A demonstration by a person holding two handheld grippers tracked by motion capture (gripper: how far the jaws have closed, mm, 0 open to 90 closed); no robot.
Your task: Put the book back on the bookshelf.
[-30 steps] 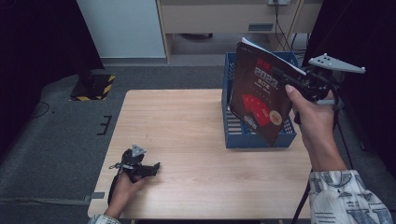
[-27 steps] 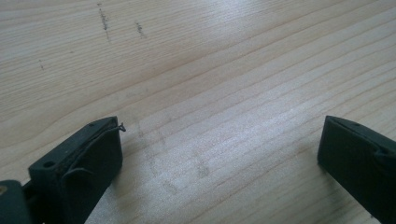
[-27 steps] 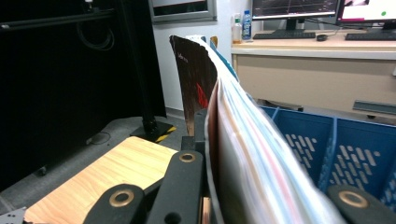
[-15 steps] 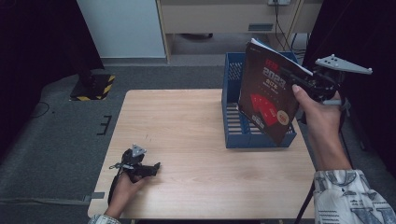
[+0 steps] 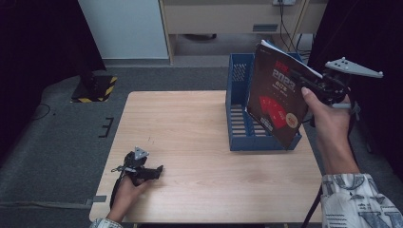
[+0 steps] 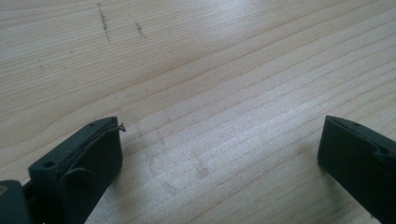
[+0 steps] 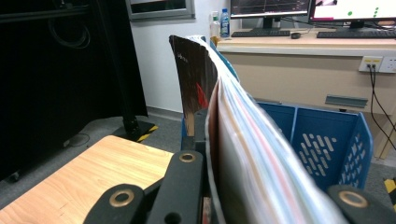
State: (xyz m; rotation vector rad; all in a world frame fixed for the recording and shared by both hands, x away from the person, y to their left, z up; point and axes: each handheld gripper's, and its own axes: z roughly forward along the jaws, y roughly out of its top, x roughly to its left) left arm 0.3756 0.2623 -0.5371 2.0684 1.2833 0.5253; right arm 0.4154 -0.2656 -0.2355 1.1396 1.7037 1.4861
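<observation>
A dark book with a red cover design (image 5: 275,102) hangs upright and tilted over the blue file rack (image 5: 237,123) at the table's right side. My right gripper (image 5: 306,85) is shut on the book's edge, held high by the hand. In the right gripper view the book (image 7: 233,121) stands between the jaws, pages bowed, with the blue rack (image 7: 327,140) behind it. My left gripper (image 5: 154,171) rests on the table near the front left corner. Its jaws stand wide apart in the left gripper view, with bare wood (image 6: 219,93) between them.
The wooden table (image 5: 190,128) has free surface across its middle and left. A pale cabinet (image 5: 126,28) and a desk with cables stand beyond the far edge. A yellow-black striped foot (image 5: 95,88) sits on the floor at the left.
The right hand has carried the book to the right and slightly back, over the blue rack. The left gripper has stayed put on the table.
</observation>
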